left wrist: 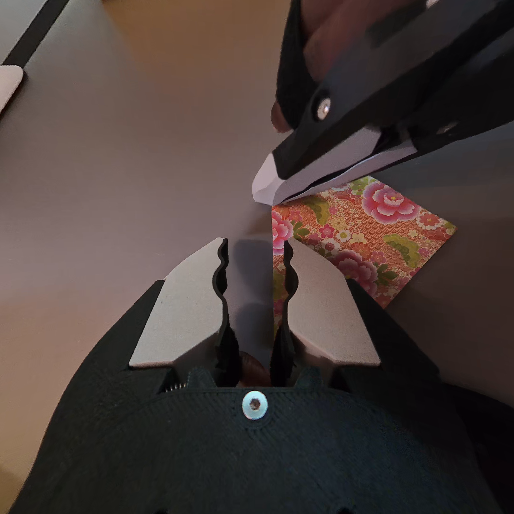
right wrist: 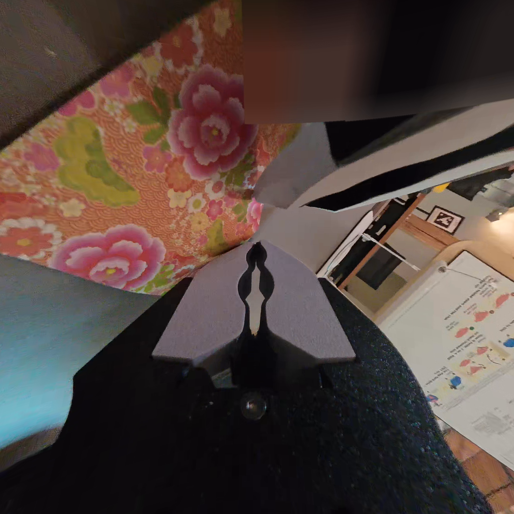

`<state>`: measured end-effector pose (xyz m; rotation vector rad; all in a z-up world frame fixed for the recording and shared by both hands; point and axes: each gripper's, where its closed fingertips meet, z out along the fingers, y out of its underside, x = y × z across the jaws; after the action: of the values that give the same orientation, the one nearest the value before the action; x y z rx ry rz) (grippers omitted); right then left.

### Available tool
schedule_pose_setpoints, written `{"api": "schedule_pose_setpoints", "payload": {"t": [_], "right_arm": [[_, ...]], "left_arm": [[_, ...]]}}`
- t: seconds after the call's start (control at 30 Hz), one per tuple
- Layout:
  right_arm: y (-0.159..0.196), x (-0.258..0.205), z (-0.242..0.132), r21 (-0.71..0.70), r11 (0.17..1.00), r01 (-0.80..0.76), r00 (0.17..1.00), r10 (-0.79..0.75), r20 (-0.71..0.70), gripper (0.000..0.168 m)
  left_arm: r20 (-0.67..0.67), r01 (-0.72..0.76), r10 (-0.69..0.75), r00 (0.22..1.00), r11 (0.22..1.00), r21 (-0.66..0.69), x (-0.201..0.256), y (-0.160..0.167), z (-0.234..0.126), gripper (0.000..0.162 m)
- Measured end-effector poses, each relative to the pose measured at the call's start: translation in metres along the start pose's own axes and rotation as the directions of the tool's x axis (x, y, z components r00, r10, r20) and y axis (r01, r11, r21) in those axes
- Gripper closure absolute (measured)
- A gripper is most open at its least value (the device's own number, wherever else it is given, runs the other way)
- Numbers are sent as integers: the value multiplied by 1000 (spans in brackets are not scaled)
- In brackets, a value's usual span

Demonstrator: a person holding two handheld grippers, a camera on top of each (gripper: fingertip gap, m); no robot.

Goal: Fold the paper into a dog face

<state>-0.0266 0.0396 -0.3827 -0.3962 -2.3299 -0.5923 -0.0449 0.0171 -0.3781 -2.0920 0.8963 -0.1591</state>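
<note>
Your left gripper (left wrist: 256,247) is hovering low over the grey table (left wrist: 139,167) with its fingers spread apart and nothing between them; its right finger (left wrist: 314,292) is overlapping the left edge of the floral origami paper (left wrist: 361,236), though you cannot tell whether it is touching the sheet. The paper is lying mostly flat on the table, patterned side up, with pink peonies and green leaves on orange. Your right gripper (left wrist: 275,192) is reaching in from the upper right, and its tips are clamping on the paper's far corner, which is lifting and showing its white underside. In the right wrist view, your right gripper (right wrist: 257,244) is pinching that white corner (right wrist: 278,217) at the very tips.
</note>
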Motion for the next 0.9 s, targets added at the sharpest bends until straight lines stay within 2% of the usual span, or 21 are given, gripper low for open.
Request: {"api": "schedule_pose_setpoints", "payload": {"t": [0.07, 0.1, 0.17, 0.2, 0.23, 0.27, 0.3, 0.37, 0.43, 0.47, 0.5, 0.57, 0.6, 0.63, 0.67, 0.73, 0.8, 0.9], "right_arm": [[-2, 1, -2, 8, 1000, 14, 999, -13, -45, 168], [-2, 2, -2, 40, 998, -53, 998, 54, -43, 168], [-1, 2, -2, 201, 963, -177, 983, 184, -19, 168], [7, 1, -1, 247, 945, -213, 976, 217, 11, 168], [23, 11, -1, 244, 939, -243, 963, 264, -54, 168], [38, 28, -8, 282, 927, -249, 941, 301, -158, 159], [49, 39, -19, 339, 907, -251, 923, 330, -200, 145], [70, 52, -40, 378, 865, -330, 882, 425, -203, 144], [82, 48, -52, 339, 817, -467, 834, 534, -138, 145], [77, 36, -56, 304, 773, -556, 801, 597, -52, 144], [61, 21, -60, 282, 698, -658, 739, 670, 66, 144], [12, -9, -68, 244, 503, -829, 558, 762, 328, 134], [-4, -20, -68, 207, 446, -871, 492, 783, 382, 129], [-12, -28, -65, 179, 431, -885, 466, 793, 393, 124], [-16, -34, -60, 162, 443, -882, 469, 788, 398, 122], [-18, -33, -56, 202, 436, -877, 478, 749, 459, 132], [-20, -41, -59, 274, 497, -823, 549, 574, 608, 143], [-5, -54, -62, 488, 580, -652, 701, 217, 679, 153]], "left_arm": [[13, -4, 4, 1000, 1000, 5, -2, 0, 0, 123], [28, -3, 3, 1000, 1000, 7, -3, 0, -1, 121], [90, 5, -8, 996, 1000, 28, -12, -2, -4, 119], [117, 17, -24, 993, 998, 60, -17, -6, -7, 118], [138, 38, -52, 989, 994, 106, -22, -12, -12, 117], [154, 65, -90, 984, 985, 160, -27, -19, -19, 117], [166, 91, -128, 978, 973, 212, -33, -25, -28, 117], [181, 131, -186, 966, 951, 281, -41, -33, -45, 117], [187, 148, -202, 961, 952, 267, -43, -30, -56, 117], [198, 149, -199, 960, 959, 241, -44, -26, -59, 118], [206, 146, -191, 960, 966, 213, -43, -21, -62, 118], [207, 138, -174, 963, 975, 175, -39, -15, -67, 118], [204, 138, -171, 964, 976, 168, -37, -14, -69, 118], [193, 141, -173, 966, 976, 166, -34, -13, -70, 118], [172, 146, -175, 969, 975, 166, -30, -13, -72, 118], [111, 158, -178, 978, 974, 164, -21, -12, -73, 118], [58, 161, -170, 984, 976, 146, -11, -10, -75, 118], [-25, 134, -131, 991, 981, 141, 7, -13, -77, 118]]}}
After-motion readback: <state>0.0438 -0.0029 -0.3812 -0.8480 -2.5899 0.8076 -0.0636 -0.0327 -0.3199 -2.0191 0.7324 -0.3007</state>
